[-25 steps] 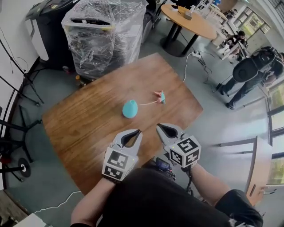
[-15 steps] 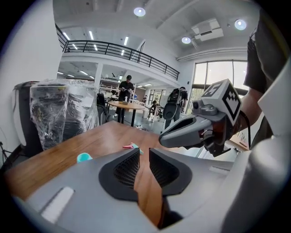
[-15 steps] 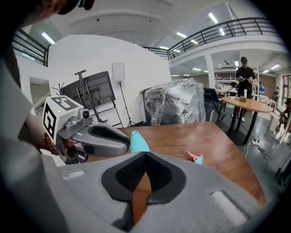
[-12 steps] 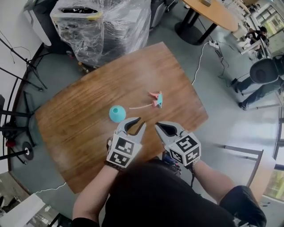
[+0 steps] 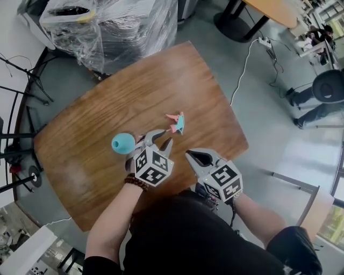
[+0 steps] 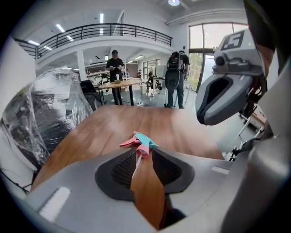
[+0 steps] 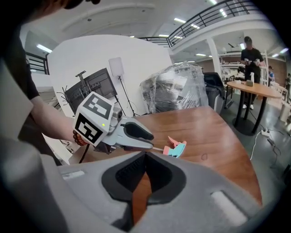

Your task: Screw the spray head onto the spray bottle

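Note:
A pink and teal spray head [image 5: 175, 122] lies on its side on the wooden table [image 5: 97, 107], with its thin tube trailing toward me. The round teal bottle [image 5: 123, 143] stands to its left. My left gripper [image 5: 158, 138] is open, right behind the spray head [image 6: 138, 141], and the tube runs into the gap between its jaws. It holds nothing. The bottle is just left of this gripper. My right gripper [image 5: 192, 156] is shut and empty near the table's front edge, to the right of the left gripper [image 7: 136, 134]. In the right gripper view the spray head [image 7: 175, 148] lies beyond the left gripper's tips.
A plastic-wrapped bin [image 5: 107, 27] stands past the table's far side. Dark stands [image 5: 13, 139] are on the floor at the left. A white cable [image 5: 244, 59] runs across the floor at the right, near a round table [image 5: 269, 11] and people [image 5: 328, 86].
My left gripper has moved forward over the table, up to the spray head, with the tube now between its jaws. The right gripper has stayed near the front edge.

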The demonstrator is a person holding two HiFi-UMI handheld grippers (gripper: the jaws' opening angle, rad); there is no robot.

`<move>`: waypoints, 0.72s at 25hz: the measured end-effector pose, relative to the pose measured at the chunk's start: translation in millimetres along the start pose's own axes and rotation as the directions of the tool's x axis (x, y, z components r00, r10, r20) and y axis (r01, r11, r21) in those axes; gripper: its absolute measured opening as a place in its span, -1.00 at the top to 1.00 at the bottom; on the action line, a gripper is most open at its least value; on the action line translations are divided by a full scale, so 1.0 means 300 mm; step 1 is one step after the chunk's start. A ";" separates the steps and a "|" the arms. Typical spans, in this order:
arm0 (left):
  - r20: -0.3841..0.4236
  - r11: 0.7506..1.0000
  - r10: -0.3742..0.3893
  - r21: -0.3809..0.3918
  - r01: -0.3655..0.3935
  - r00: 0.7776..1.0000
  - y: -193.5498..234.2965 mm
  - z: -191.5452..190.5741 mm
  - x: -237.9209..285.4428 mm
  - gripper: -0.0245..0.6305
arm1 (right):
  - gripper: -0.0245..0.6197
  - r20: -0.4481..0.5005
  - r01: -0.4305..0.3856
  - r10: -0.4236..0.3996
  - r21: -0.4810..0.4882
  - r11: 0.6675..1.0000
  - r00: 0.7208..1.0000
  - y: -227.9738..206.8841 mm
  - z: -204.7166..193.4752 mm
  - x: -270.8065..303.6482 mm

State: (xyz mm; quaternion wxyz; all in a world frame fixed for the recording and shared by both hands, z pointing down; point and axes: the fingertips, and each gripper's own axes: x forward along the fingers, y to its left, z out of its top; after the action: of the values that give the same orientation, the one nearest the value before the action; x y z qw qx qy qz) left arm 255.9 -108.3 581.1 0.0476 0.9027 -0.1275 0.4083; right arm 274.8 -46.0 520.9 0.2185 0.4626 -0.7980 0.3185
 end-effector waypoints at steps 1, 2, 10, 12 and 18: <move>-0.029 1.000 0.003 0.029 -0.002 1.000 -0.002 -0.012 0.021 0.57 | 0.95 -0.002 -0.004 0.004 0.003 1.000 1.000 -0.013 -0.004 -0.001; -0.056 0.998 0.005 0.058 -0.002 0.998 -0.006 -0.024 0.041 0.56 | 0.95 -0.003 -0.008 0.008 0.006 1.000 1.000 -0.024 -0.008 -0.002; -0.097 0.991 -0.008 0.129 0.020 0.995 -0.015 -0.019 0.130 0.34 | 0.95 -0.001 -0.025 0.025 0.021 0.999 1.000 -0.074 -0.016 -0.006; -0.115 0.987 -0.007 0.159 0.026 0.993 -0.014 -0.024 0.151 0.33 | 0.95 0.001 -0.023 0.023 0.026 0.999 1.000 -0.083 -0.019 -0.014; -0.165 0.979 -0.004 0.199 0.037 0.986 -0.007 -0.046 0.208 0.33 | 0.95 0.003 -0.004 0.004 0.036 0.999 1.000 -0.120 -0.029 -0.037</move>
State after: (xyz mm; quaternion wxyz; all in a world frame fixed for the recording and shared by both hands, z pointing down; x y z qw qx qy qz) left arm 286.1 -115.7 637.1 -0.0295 0.8676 -0.0718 0.4911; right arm 312.3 -46.5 531.1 0.2083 0.4652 -0.7934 0.3328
